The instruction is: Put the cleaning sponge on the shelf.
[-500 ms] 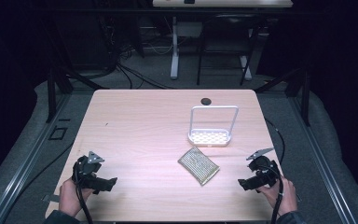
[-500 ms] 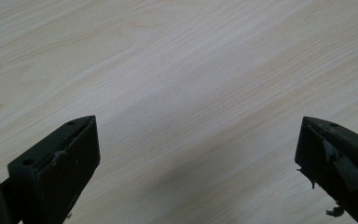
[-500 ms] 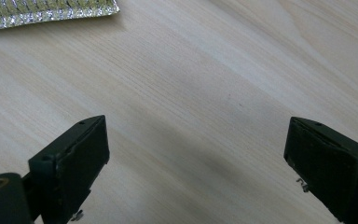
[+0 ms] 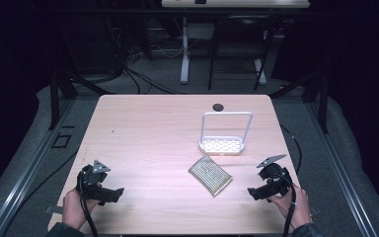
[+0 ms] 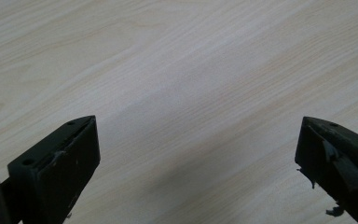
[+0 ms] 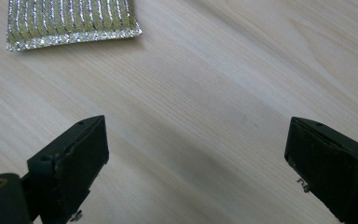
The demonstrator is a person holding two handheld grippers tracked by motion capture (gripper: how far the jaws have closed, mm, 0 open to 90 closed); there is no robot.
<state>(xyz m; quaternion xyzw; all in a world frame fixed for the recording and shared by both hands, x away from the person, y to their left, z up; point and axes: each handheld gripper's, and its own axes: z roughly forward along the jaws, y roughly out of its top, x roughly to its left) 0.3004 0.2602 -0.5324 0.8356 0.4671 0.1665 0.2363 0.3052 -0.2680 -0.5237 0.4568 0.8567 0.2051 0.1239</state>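
Right gripper view puts your right claw [image 6: 196, 163] low over the bare tabletop [image 6: 242, 70] with its two black jaws spread wide and nothing between them, so it is released and ready rather than carrying anything. Just ahead of it and toward its left jaw lies the glittery scouring pad [image 6: 72, 21], flat on the wood, its silver-edged corner nearest you; from the high view that same scouring pad [image 4: 209, 175] sits turned at an angle, near your right claw [image 4: 256, 191] but clear of it, which suggests you are lined up to reach for it next. Your left claw [image 5: 196, 163] is likewise released, jaws standing far apart over plain wood grain, and in the high view your left claw [image 4: 112, 194] rests near the front left edge, well apart from the pad, most likely parked until a second grip is wanted. Beyond the pad stands the white rack [image 4: 225, 136], its perforated tray on the tabletop and its wire frame upright behind, close to the pad yet not touching; it looks like the natural place for the pad to go. Farther back a small dark disc [image 4: 218, 106] lies near the far edge. No brand, label or writing can be read on anything.
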